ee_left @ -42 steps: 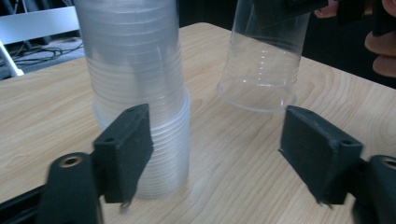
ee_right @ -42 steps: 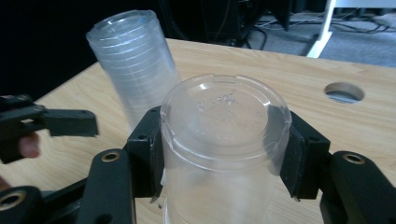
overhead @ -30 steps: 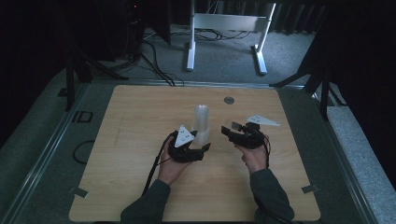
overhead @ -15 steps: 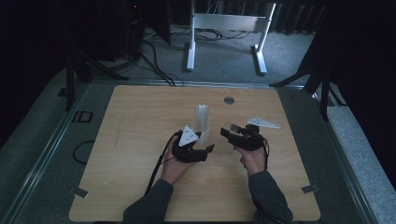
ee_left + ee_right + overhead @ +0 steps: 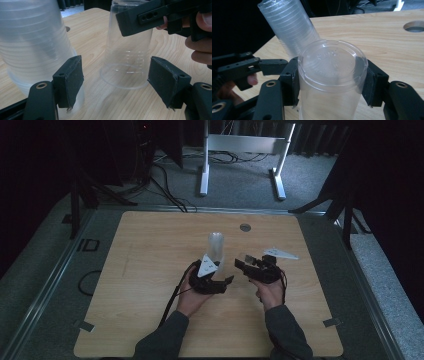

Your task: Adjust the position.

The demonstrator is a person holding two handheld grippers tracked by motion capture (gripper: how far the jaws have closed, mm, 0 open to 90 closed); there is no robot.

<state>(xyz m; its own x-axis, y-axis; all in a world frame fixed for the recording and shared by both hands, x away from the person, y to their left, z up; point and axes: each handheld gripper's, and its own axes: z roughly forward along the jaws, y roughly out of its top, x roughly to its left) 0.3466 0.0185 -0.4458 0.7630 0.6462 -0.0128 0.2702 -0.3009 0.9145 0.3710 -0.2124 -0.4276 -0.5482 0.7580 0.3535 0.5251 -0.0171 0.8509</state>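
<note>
Standing upside down on the counter (image 5: 150, 270), the clear cup (image 5: 332, 75) is clamped between the right claw (image 5: 332, 82) pads. Just beside it, the left claw (image 5: 120, 80) has just been opening, pads clear of the cup, with the stack of cups (image 5: 32, 45) at its left jaw.

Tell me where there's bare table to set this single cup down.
Bare wood lies on the table left of the cup stack, and along the far edge beside the round hole. It is crowded mid-table, where the left gripper, right gripper and single cup bunch together.
</note>
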